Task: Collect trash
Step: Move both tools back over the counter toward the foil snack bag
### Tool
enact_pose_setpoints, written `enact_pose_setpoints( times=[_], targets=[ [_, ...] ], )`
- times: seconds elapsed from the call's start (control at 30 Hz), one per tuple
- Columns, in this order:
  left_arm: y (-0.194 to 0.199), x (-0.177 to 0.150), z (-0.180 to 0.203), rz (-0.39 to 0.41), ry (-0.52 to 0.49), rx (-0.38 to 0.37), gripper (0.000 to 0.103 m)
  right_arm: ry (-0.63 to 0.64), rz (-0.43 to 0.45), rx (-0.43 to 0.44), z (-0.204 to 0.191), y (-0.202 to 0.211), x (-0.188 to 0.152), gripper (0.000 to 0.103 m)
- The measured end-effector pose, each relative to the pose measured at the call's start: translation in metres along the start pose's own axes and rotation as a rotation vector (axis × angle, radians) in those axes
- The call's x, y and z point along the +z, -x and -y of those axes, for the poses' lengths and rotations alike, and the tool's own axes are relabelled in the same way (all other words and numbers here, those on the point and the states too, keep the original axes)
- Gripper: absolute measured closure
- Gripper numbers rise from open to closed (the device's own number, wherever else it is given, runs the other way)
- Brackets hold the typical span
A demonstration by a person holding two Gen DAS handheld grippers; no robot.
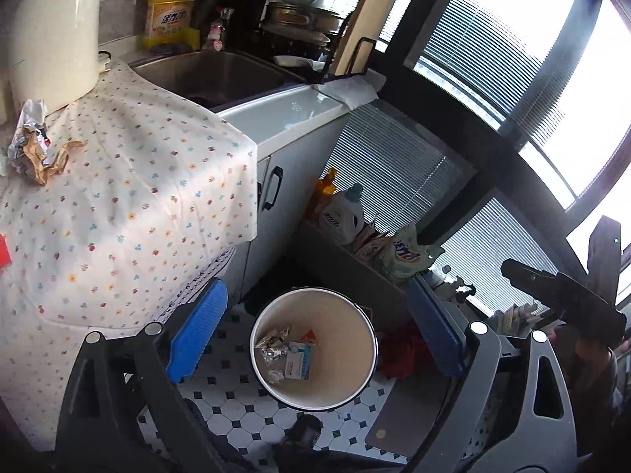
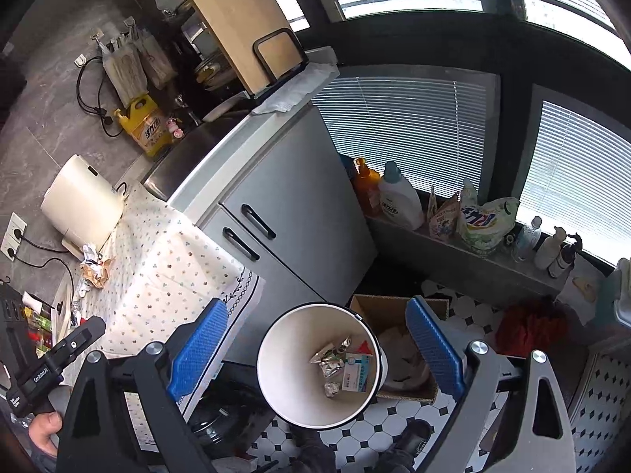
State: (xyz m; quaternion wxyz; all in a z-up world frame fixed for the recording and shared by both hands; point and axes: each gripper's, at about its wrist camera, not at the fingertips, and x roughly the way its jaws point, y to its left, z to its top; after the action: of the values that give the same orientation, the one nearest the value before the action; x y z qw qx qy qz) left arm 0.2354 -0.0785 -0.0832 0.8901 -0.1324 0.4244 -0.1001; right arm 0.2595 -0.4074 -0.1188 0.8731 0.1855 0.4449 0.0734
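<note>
A round white trash bin (image 1: 357, 339) (image 2: 280, 358) stands on the tiled floor, holding foil wrappers (image 1: 274, 345) (image 2: 331, 356) and a small printed packet (image 1: 300, 358) (image 2: 357, 372). Both grippers hang above it. My left gripper (image 1: 315, 339) is open with nothing between its blue pads. My right gripper (image 2: 317, 349) is also open and empty. A heap of crumpled brown paper and foil (image 1: 37, 149) (image 2: 94, 268) lies on the flowered cloth (image 1: 130, 205) (image 2: 165, 272) over the counter, at the left of both views.
A white kettle (image 1: 55, 35) (image 2: 83, 201) stands behind the heap. Sink (image 1: 213, 75) and dish rack lie beyond, white cabinet doors (image 2: 284, 220) below. Detergent bottles (image 2: 398, 197) line the window ledge. A cardboard box (image 2: 394, 315) and red cloth (image 2: 528, 327) sit on the floor by the bin.
</note>
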Motion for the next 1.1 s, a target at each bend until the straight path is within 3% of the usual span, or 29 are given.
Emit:
enact_pose_setpoints(
  times=[0.23, 1.1],
  targets=[
    [0.030, 0.004, -0.048, 0.046, 0.061, 0.041, 0.011, 0.037, -0.010, 0.038, -0.047, -0.014, 0.004, 0.013],
    [0.141, -0.002, -0.241, 0.233, 0.316, 0.224, 0.011, 0.308, -0.090, 0.205, -0.282, -0.086, -0.011, 0.013]
  ],
)
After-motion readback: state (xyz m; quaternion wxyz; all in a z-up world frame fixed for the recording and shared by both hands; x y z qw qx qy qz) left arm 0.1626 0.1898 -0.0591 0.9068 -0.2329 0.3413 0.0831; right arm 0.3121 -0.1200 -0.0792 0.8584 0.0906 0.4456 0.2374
